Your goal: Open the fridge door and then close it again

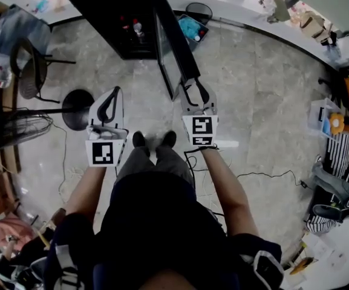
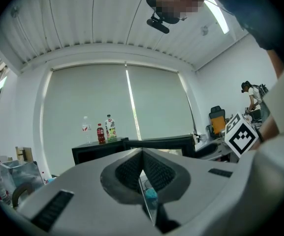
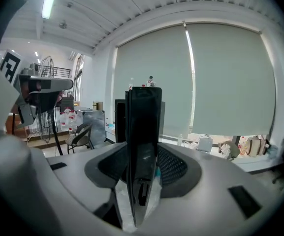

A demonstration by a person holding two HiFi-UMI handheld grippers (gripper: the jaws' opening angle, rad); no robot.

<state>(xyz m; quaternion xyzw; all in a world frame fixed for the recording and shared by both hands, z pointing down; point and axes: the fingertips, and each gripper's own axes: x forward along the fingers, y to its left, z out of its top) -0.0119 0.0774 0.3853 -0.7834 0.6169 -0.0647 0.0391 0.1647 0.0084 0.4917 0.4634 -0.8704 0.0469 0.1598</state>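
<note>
grey pads of your right gripper are clamped on the free edge of the black fridge door, which stands swung out from the fridge ahead of your feet. your left gripper hangs just beside, jaws pressed together on nothing, clear of the door. bottles stand on the fridge top.

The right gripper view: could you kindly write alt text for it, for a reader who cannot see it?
The right claw grips the edge of a tall black glossy fridge door, seen edge-on straight ahead. Pale grey roller blinds fill the far wall, and a dark office chair stands at the left.
</note>
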